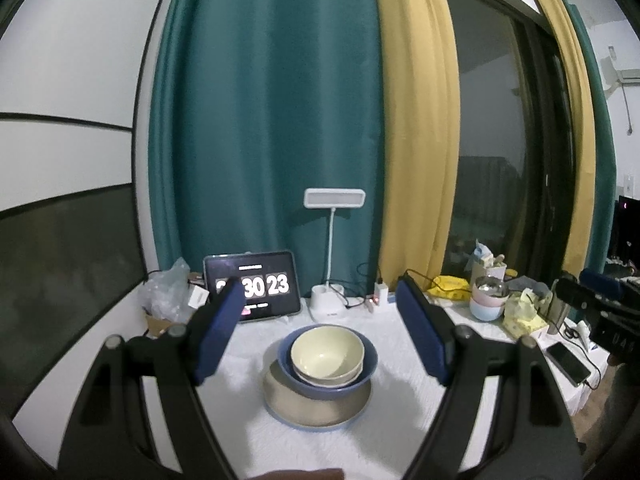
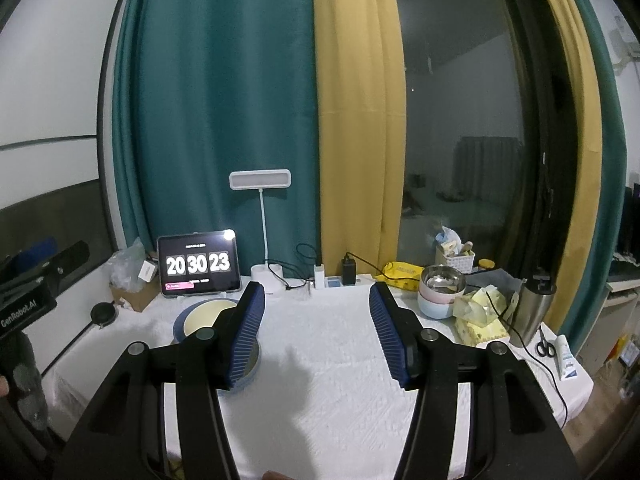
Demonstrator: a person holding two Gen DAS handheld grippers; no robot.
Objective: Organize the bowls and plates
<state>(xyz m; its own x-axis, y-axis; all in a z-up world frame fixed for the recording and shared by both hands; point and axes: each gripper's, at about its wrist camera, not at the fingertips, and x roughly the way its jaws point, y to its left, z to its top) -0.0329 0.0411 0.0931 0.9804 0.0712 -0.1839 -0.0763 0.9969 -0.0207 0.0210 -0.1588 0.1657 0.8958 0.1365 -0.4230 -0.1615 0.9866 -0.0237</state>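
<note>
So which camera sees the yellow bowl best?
The left wrist view. There the yellow bowl shows whole, sitting inside the blue bowl between the open fingers. In the right wrist view only a slice of it peeks out behind a gripper finger.

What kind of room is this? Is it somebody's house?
Probably a room in a home. Long green and yellow curtains hang beside a big glass door, and a table holds stacked bowls, a desk lamp and a tablet showing a clock.

Two wrist views, level toward the curtains, sharing stacked bowls [image 1: 327, 356] and tablet [image 2: 199, 264].
</note>
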